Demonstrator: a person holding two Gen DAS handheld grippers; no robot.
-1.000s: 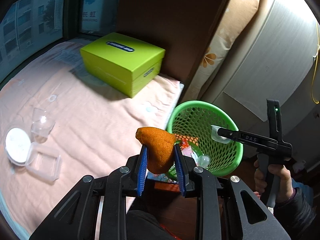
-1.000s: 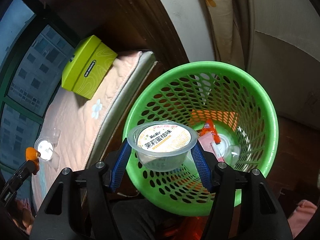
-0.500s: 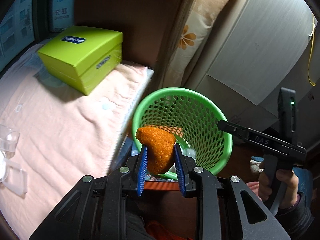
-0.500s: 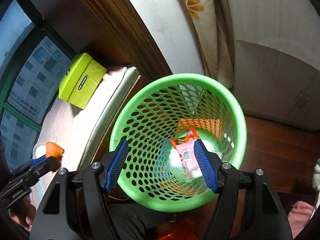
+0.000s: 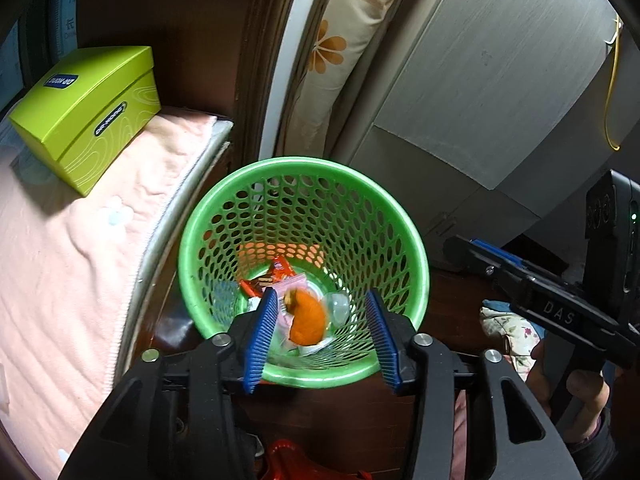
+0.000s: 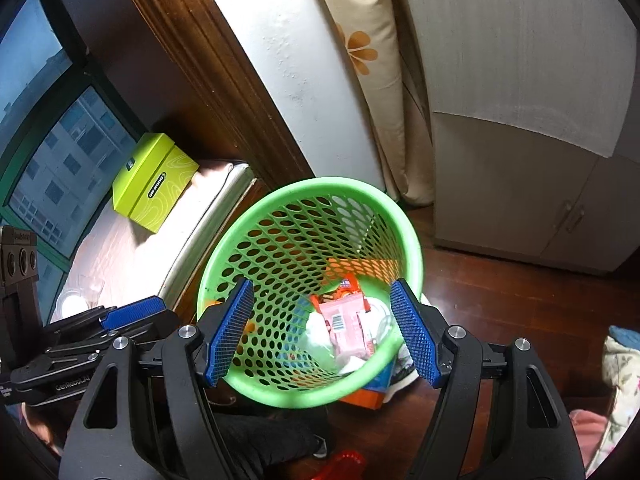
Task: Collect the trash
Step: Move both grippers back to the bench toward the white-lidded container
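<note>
Looking down into the green basket (image 5: 224, 208) from the left wrist view, the orange peel (image 5: 307, 316) sits inside it, down among the wrappers at the bottom. It's a bit blurred, so I can't tell if it's fully settled. The left hand-held gripper (image 5: 320, 336) hangs right over the near rim of the basket with its jaws opening; the peel shows between the two blue pads (image 5: 262, 332) but neither one touches it, it's lower down in the basket.

The right hand-held gripper (image 6: 322, 334) is also above the basket (image 6: 280, 200), jaws spread wide and opening, nothing clamped. Framed between them at the bottom of the basket are a pink wrapper (image 6: 346, 320) and a red snack packet (image 6: 344, 286), plus some clear plastic.

Off to the left of the basket is a bed with a pink cover (image 5: 60, 264), and a lime-green box (image 5: 88, 112) sits on it, well apart from the basket. A grey cabinet (image 6: 520, 200) stands behind the basket.
</note>
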